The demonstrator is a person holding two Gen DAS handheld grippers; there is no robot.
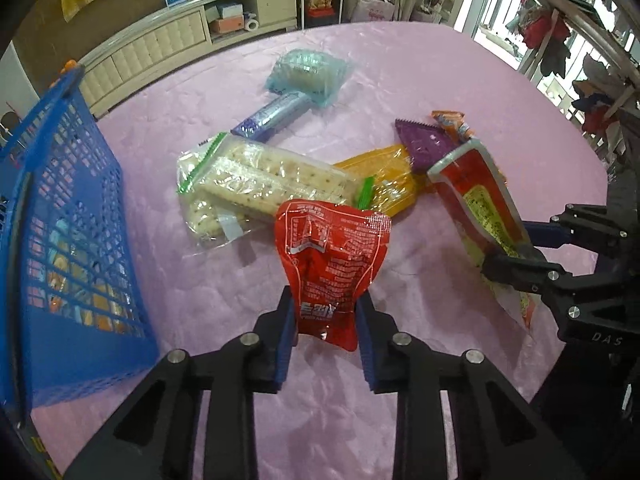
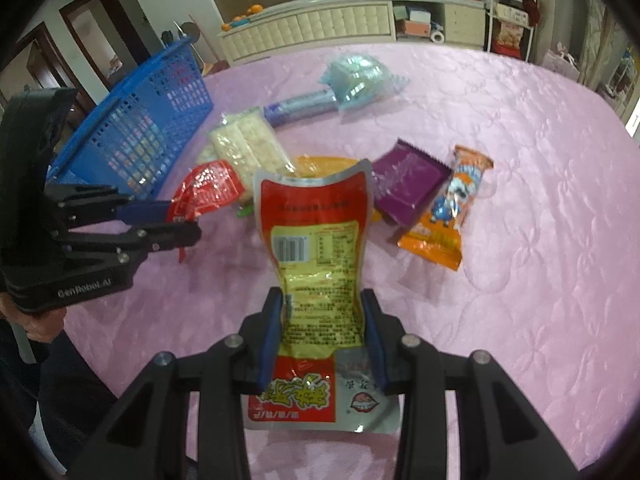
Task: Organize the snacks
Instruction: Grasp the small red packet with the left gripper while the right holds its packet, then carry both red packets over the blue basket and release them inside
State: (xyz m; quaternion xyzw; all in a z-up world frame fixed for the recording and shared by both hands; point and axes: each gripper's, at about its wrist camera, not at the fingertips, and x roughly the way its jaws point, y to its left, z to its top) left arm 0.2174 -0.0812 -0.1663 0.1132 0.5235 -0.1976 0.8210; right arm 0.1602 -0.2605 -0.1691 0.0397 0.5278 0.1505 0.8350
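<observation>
Pink quilted tablecloth (image 1: 420, 80) covers a round table, cream sideboard (image 2: 320, 24) behind it along the wall; landmark taken as the cracker bag (image 1: 256, 184), a clear zip bag of pale crackers lying mid-table. Blue plastic basket (image 1: 72, 216) stands left of the cracker bag, mesh wall toward it, coloured packets showing through the mesh. Beyond the cracker bag, farther across the table: a purple-and-silver tube packet (image 1: 272, 114), its far end touching a pale blue clear packet (image 1: 308, 72). Right of the cracker bag and partly under its end, a yellow packet (image 1: 392, 176); past that a purple packet (image 1: 428, 148) with a serrated edge, then an orange snack bar (image 2: 448, 212) beside it. Left gripper (image 1: 326, 320) clenched on a red pouch (image 1: 332, 248), blue pads pressing its lower sides, pouch lifted off the cloth just in front of the cracker bag, its shadow on the cloth below. Right gripper (image 2: 324, 336) clamped on a red-and-yellow pouch (image 2: 316, 240) with silver edges and a barcode, held upright and clear of the table, in front of and to the right of the cracker bag. Person's hand (image 2: 36, 326) just visible under the left gripper body in the right wrist view
</observation>
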